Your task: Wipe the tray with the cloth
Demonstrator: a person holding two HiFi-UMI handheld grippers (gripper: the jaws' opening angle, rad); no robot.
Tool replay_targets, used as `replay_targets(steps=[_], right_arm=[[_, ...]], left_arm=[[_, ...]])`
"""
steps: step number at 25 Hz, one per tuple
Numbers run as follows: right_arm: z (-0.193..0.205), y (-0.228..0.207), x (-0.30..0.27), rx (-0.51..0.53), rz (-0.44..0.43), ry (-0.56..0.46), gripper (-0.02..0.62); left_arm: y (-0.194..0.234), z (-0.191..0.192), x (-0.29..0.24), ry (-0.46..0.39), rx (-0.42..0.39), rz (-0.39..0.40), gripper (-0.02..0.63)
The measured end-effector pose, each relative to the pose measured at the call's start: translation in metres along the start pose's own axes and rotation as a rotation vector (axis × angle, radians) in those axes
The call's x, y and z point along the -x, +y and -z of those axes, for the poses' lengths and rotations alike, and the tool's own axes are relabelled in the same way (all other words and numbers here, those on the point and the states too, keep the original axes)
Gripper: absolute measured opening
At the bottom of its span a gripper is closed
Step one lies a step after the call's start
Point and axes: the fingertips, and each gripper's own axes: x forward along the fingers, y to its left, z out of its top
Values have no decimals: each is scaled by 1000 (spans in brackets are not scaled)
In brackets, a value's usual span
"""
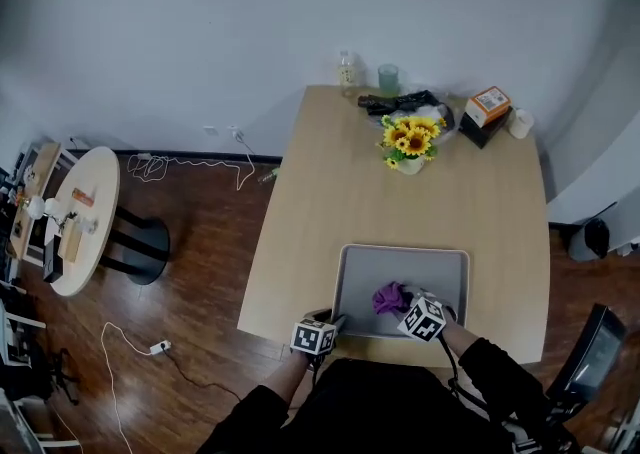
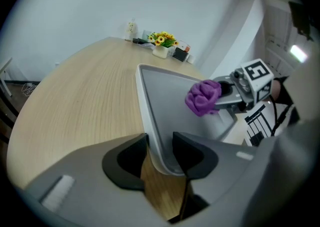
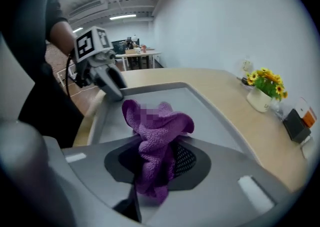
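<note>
A grey tray (image 1: 420, 267) lies at the near edge of the wooden table (image 1: 330, 202). My left gripper (image 1: 335, 321) grips its near left corner: in the left gripper view the tray's rim (image 2: 150, 121) runs between the jaws of the left gripper (image 2: 160, 147), a pad on each side of it. My right gripper (image 1: 406, 302) is shut on a bunched purple cloth (image 1: 389, 296), held over the tray's near middle. In the right gripper view the cloth (image 3: 155, 126) bulges out of the right gripper (image 3: 157, 158) above the tray floor (image 3: 200, 116). The left gripper view shows the cloth (image 2: 203, 97) too.
At the table's far end stand a vase of sunflowers (image 1: 408, 142), a bottle (image 1: 346, 72), a green glass (image 1: 388, 78), a black object (image 1: 400, 102), an orange box (image 1: 488, 105) and a white cup (image 1: 519, 123). A round side table (image 1: 80, 217) stands on the floor at left.
</note>
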Motion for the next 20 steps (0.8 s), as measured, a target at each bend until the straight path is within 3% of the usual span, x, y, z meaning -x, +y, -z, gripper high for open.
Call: replay_targets(steps=[4,9,12,15,20], right_arm=[[2,71,6,57,-98,-8,101],[5,73,4,118,-174,0,100],[-2,44,-3,212,-177,20,101],[-19,-7,-18,189,-130,6,104],[-51,-98,-40,143,48,58,107]], left_arm=[[-1,1,-1,9,-10,5,149],[-2,2,-5,9,-9,11,149],[-3,2,-5,6,0,17,149],[-4,0,-5,0,4,18,149],[-4,-1,-6,1,8,29,149]])
